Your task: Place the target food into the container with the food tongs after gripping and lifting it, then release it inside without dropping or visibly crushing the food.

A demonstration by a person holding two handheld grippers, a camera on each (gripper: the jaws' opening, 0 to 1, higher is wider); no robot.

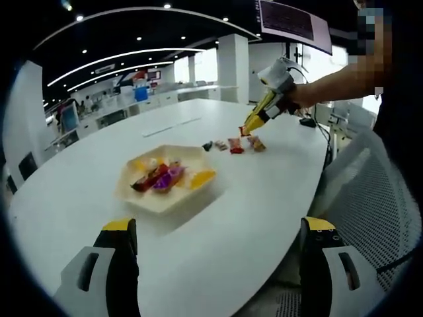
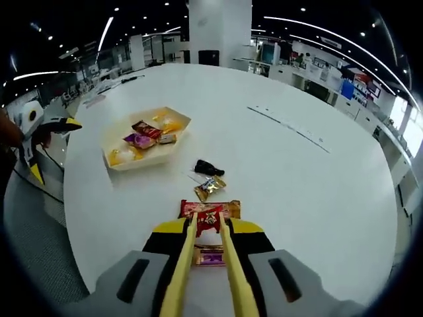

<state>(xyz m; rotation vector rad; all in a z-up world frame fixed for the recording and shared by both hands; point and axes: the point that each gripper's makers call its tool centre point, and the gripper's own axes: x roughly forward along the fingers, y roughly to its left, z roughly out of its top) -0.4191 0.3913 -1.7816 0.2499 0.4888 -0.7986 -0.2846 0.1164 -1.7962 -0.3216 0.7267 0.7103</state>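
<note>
While clamped on the yellow food tongs (image 2: 205,264), with its jaws pressed against the two arms, the right hand-held gripper (image 2: 206,254) reaches out over the white worktop (image 2: 317,198). At the tong tips, pinches a red-wrapped candy (image 2: 209,218), apparently just off the surface or barely lifted, though cannot tell for certain. Just beyond it, a flat reddish bar wrapper (image 2: 228,209); under the tongs, a brown wrapper (image 2: 210,256); a little further toward the middle of the worktop, a gold wrapper (image 2: 210,187) and a small black piece (image 2: 206,167). Well apart from that cluster, nearer the worktop's far curved edge in the right gripper view, a pale hexagonal tray (image 2: 178,120) already holding several wrapped sweets. In the left gripper view, the same tray (image 1: 129,198) at mid-worktop, and the left hand-held gripper (image 1: 218,264) hanging idle with jaws spread wide, holding nothing, above the near edge.

Probably the lift-and-carry stage. Main risk: a slick wrapper gripped only at narrow tips, likely to slide out or swivel during the long carry across to the tray. Squeezing harder to prevent that risks crumpling the candy. Also possible: dragging the neighbouring bar wrapper along on lift, or releasing short of the tray rim.
</note>
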